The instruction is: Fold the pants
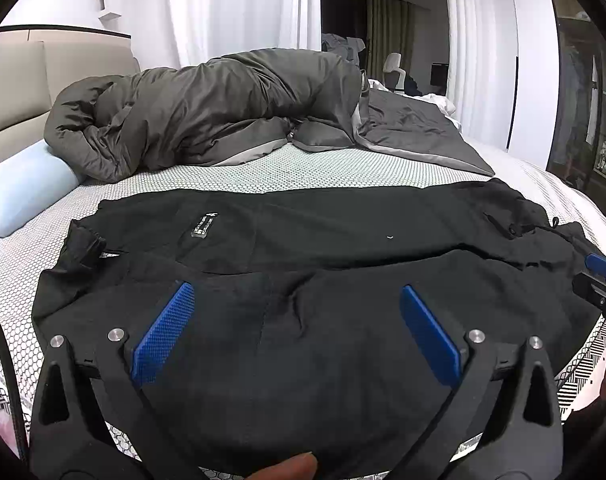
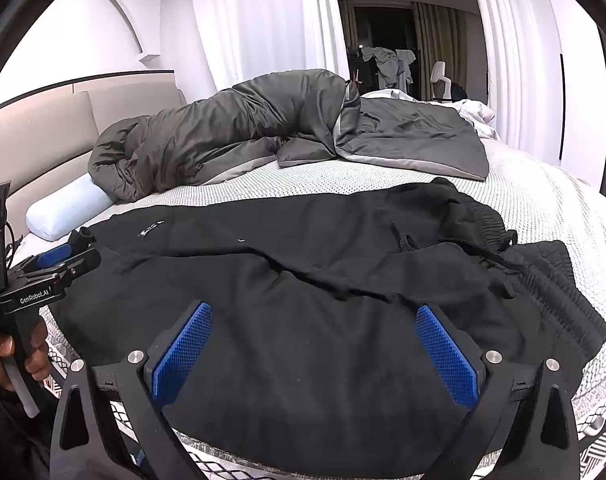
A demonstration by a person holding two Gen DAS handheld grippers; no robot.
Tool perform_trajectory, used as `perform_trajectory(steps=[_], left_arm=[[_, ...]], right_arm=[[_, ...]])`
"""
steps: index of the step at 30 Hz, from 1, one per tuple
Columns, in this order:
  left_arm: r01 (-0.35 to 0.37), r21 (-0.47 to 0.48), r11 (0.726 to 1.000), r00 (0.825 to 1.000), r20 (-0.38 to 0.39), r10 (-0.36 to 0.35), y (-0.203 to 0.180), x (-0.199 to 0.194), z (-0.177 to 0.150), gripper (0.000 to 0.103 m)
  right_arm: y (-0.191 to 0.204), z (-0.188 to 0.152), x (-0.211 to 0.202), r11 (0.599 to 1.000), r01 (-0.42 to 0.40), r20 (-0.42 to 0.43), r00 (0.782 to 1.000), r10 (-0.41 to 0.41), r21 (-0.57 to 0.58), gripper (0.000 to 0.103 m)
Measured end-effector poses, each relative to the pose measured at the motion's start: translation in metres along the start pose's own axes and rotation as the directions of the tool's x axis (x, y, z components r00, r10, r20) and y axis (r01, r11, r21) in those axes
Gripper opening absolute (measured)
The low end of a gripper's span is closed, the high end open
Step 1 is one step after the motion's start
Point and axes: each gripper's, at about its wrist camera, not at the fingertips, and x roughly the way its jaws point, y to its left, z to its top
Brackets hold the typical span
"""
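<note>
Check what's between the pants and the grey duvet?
Only bare patterned mattress separates the pants from the duvet; nothing lies on that strip in either wrist view.

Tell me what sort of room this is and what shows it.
A bedroom, most likely. The black pants lie spread on a bed with a padded headboard. A rumpled grey duvet and a pale blue pillow lie on the bed, and white curtains hang behind.

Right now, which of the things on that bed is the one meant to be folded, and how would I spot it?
Start at the bed with its white dotted cover. Nearest its front edge lie the black pants, spread flat, waistband and drawstring to the right. Unlike the bunched grey duvet and pale blue pillow behind, they are black and flat.
</note>
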Motion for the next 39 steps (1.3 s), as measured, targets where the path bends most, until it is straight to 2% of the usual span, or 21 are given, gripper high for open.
perform_trajectory(steps=[39], left_arm=[[-0.006, -0.002, 1.000, 1.000, -0.002, 0.006, -0.0007, 0.0013, 0.0012, 0.102]], right_arm=[[-0.0003, -0.0006, 0.0019, 1.000, 0.003, -0.007, 1.000, -0.003, -0.008, 0.103]])
